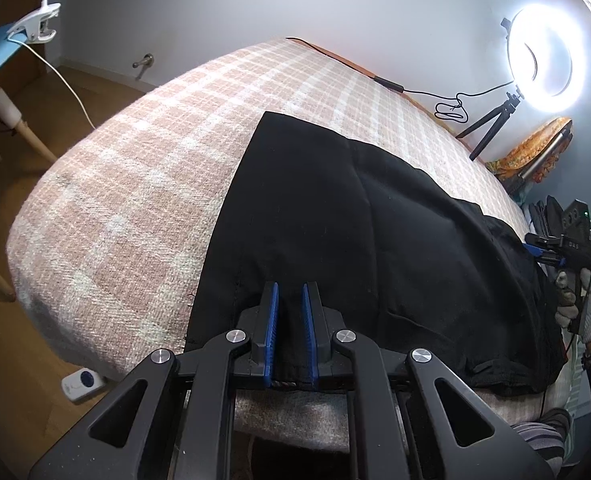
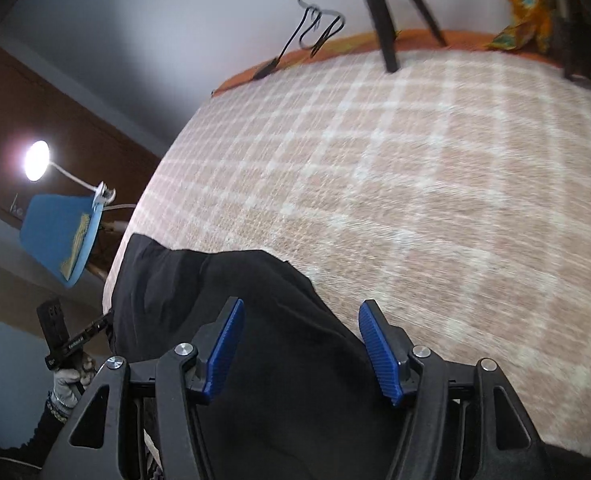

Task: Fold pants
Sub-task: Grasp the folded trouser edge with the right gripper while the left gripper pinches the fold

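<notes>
We see the pants [image 1: 335, 220] apparently half folded on the bed [image 1: 135, 168]; left hand-held gripper [image 1: 291, 320] clamps their hem; right hand-held gripper [image 2: 301, 344] hangs open above them; further folds remain.

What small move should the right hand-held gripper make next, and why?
Probably lower the right hand-held gripper and close on the black pants: its jaws stand open over the cloth, while the left hand-held gripper already pinches the near edge.

Plaid bed [image 1: 143, 168], wood floor [image 1: 23, 360], ring light [image 1: 545, 58], blue chair [image 2: 61, 236].
</notes>
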The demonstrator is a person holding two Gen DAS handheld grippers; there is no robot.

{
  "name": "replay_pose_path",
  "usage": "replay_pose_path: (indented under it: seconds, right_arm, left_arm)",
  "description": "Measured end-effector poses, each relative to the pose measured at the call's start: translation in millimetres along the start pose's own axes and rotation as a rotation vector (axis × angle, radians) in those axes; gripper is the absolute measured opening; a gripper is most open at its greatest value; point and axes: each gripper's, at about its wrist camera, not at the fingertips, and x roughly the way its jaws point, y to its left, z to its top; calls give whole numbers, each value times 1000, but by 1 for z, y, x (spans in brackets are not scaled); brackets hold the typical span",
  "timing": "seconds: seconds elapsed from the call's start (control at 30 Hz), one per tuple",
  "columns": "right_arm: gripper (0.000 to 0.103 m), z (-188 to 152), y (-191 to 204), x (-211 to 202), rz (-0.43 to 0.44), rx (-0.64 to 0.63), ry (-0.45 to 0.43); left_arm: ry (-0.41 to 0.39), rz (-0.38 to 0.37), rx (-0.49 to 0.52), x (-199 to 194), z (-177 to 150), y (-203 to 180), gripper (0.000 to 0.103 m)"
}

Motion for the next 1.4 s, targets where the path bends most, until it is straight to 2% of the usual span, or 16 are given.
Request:
replay_pose_path:
  seconds: [0.1, 0.17, 0.3, 0.37, 0.57, 0.73, 0.77, 0.87, 0.93, 1.03, 1.1, 1.13, 1.27, 1.33, 1.37, 1.4]
  right_arm:
    - [44, 1, 2, 13, -1, -1, 32]
    - [39, 1, 4, 17, -16, -17, 31]
    - [11, -3, 10, 15, -43, -34, 25]
    - [7, -3, 19, 11, -77, -80, 18]
    - [4, 2, 32, 7, -191, -165, -2]
    - [4, -2, 37, 27, -296, -220, 9]
    - [4, -3, 38, 27, -305, -223, 5]
    - [4, -3, 42, 26, -339, -240, -12]
    - [6, -4, 45, 23, -354, -246, -13]
    - [15, -4, 46, 14, -350, -210, -32]
    - [29, -6, 49, 4, -318, -187, -51]
    - [33, -10, 51, 0, -312, -190, -58]
    - [37, -20, 62, -13, -311, -202, -75]
    - [44, -26, 65, -20, -299, -190, -83]
    - [54, -30, 67, -24, -300, -186, -89]
    - [58, -33, 67, -27, -302, -185, -96]
  left_arm:
    - [-3, -4, -6, 0, 0, 1, 11]
    - [-6, -6, -6, 0, 0, 1, 11]
    - [-9, -10, -6, 0, -1, 1, 11]
    - [-10, -12, -5, 0, -1, 2, 11]
    - [-9, -13, 0, -1, -1, 1, 11]
    - [-11, -24, -87, -8, 2, 13, 11]
    - [-20, -27, -118, -13, 1, 19, 13]
    - [-45, -70, -233, -29, -4, 39, 28]
    - [-55, -114, -319, -38, -10, 53, 29]
    - [-57, -166, -410, -47, -20, 65, 30]
    - [-56, -196, -440, -50, -27, 67, 35]
    - [-55, -207, -452, -51, -30, 66, 36]
    - [-51, -248, -502, -51, -41, 59, 36]
    - [-49, -251, -509, -50, -44, 53, 36]
    - [-50, -249, -515, -49, -44, 51, 36]
    - [-48, -250, -523, -48, -45, 49, 36]
